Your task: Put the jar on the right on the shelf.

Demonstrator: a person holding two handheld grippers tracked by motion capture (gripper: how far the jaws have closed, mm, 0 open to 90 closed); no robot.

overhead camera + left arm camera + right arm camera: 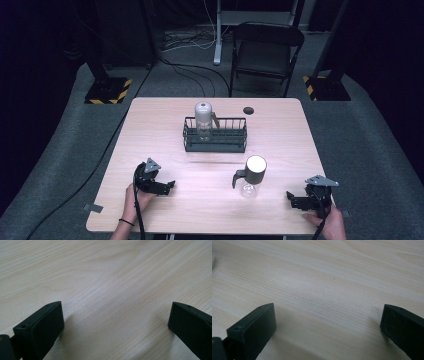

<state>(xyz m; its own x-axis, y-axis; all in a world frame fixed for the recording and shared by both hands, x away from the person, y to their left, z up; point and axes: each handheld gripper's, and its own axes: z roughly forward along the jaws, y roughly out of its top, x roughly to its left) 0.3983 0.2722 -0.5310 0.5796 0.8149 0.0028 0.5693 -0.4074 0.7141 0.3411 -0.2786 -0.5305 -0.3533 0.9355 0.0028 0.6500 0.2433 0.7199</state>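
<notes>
A dark wire rack [215,135] stands at the middle back of the wooden table [150,130], with a clear bottle [203,119] upright in its left end. A second bottle with a dark cap and handle [252,175] stands on the table in front of the rack, to the right. My left gripper [168,187] rests on the table at the front left, open with nothing between its jaws; bare wood lies between them in the left gripper view [116,322]. My right gripper [293,200] rests at the front right, open and empty too [328,323].
A small dark disc [248,110] lies near the table's back edge. A folding chair [266,50] stands behind the table, with cables on the floor and two stand bases with hazard stripes [107,91] at either side.
</notes>
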